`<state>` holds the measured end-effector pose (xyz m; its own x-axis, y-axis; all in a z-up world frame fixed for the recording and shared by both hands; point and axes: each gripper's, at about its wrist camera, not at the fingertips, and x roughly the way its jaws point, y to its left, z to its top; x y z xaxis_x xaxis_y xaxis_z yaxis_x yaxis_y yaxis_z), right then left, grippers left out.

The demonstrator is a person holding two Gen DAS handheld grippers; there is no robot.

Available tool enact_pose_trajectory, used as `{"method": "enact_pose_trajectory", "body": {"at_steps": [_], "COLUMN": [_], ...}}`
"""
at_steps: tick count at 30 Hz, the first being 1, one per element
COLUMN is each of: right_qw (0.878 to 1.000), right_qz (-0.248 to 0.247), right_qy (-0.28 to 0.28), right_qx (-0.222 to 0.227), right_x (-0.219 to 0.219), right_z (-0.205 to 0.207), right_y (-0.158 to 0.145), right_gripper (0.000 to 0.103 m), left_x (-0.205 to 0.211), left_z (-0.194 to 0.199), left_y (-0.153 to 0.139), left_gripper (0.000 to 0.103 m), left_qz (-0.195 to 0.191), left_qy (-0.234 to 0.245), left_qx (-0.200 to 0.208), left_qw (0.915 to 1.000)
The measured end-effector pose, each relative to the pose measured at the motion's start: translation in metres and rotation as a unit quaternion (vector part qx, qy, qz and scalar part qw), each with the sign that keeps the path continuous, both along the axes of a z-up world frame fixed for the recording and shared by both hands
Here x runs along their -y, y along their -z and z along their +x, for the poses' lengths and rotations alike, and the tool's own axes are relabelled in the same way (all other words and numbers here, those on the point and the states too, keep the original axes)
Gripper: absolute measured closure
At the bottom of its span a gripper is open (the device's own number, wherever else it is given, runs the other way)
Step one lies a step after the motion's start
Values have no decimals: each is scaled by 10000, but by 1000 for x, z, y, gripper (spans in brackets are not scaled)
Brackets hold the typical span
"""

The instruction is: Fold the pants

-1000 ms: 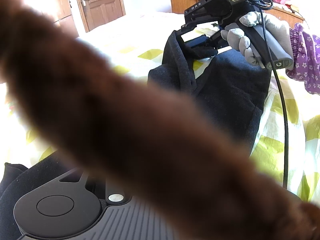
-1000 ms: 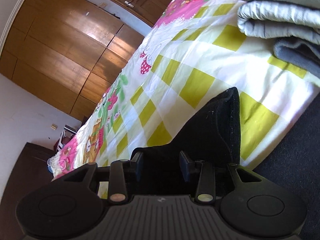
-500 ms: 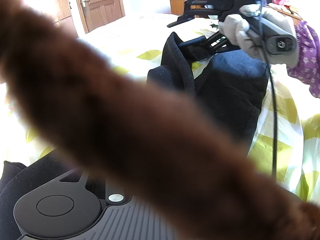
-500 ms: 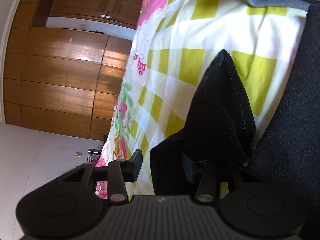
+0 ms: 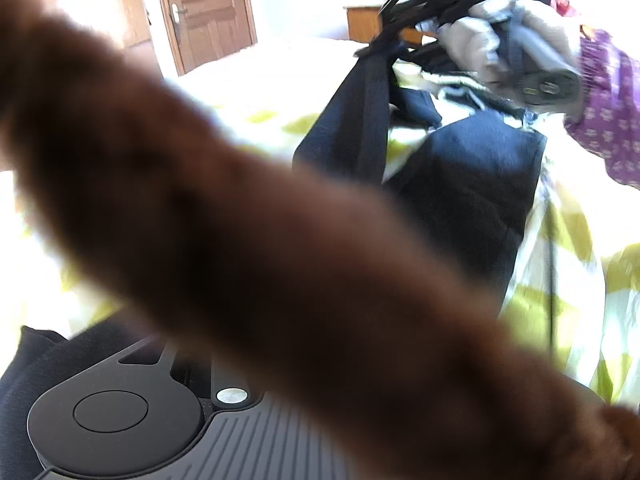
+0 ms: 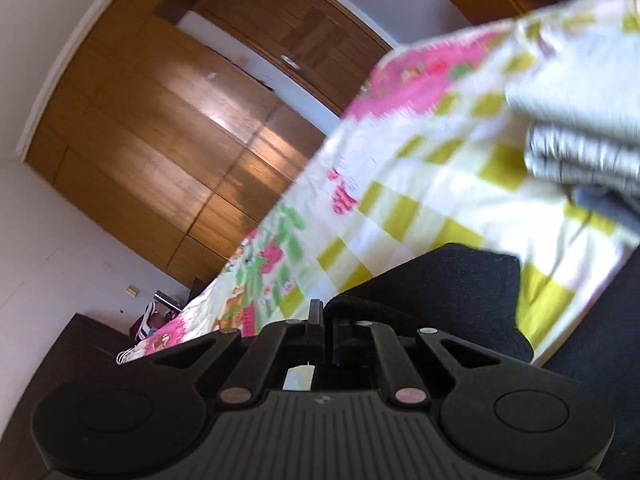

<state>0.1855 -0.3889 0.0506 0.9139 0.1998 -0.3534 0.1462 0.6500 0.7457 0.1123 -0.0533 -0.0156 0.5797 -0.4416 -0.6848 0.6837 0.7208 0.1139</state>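
Note:
Dark navy pants lie on a yellow-checked bed sheet. In the left wrist view my right gripper, held by a gloved hand, is shut on a corner of the pants and lifts it off the bed. In the right wrist view the right gripper has its fingers together on the dark cloth. A blurred brown sleeve covers most of the left wrist view and hides my left gripper's fingertips; dark cloth lies beside its body.
Folded grey clothes are stacked on the bed at the right. A wooden wardrobe stands beyond the bed. A wooden door and a dresser are at the far side.
My right gripper closed on the pants corner and rose, pulling the cloth up off the bed. The left gripper's view has barely moved.

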Motion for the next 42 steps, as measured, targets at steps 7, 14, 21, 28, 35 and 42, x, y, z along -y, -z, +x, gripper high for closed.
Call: {"method": "enact_pose_trajectory", "body": {"at_steps": [7, 14, 21, 28, 35, 42], "right_qw": [9977, 9919, 9897, 9844, 9778, 9917], "right_qz": [-501, 284, 547, 945, 1397, 619], "right_qy": [249, 670, 1124, 1378, 1420, 1042], "right_qx": [-392, -1041, -698, -559, -646, 440], "right_x": [12, 49, 77, 95, 114, 105], "right_z": [-105, -109, -109, -116, -105, -131], "right_y": [26, 98, 100, 107, 118, 47], "right_gripper": [80, 68, 57, 61, 64, 81], "left_x": [-4, 13, 21, 29, 38, 44], "left_z": [-20, -31, -26, -28, -24, -28], "left_y": [-11, 10, 11, 12, 12, 5], "left_gripper": [61, 61, 61, 61, 61, 61], "left_qz": [-222, 315, 411, 479, 610, 629], "left_qy": [135, 290, 277, 288, 261, 323], "left_qx": [112, -72, -99, -73, -56, 79], "left_qw": [9996, 9991, 9987, 9984, 9978, 9975]}}
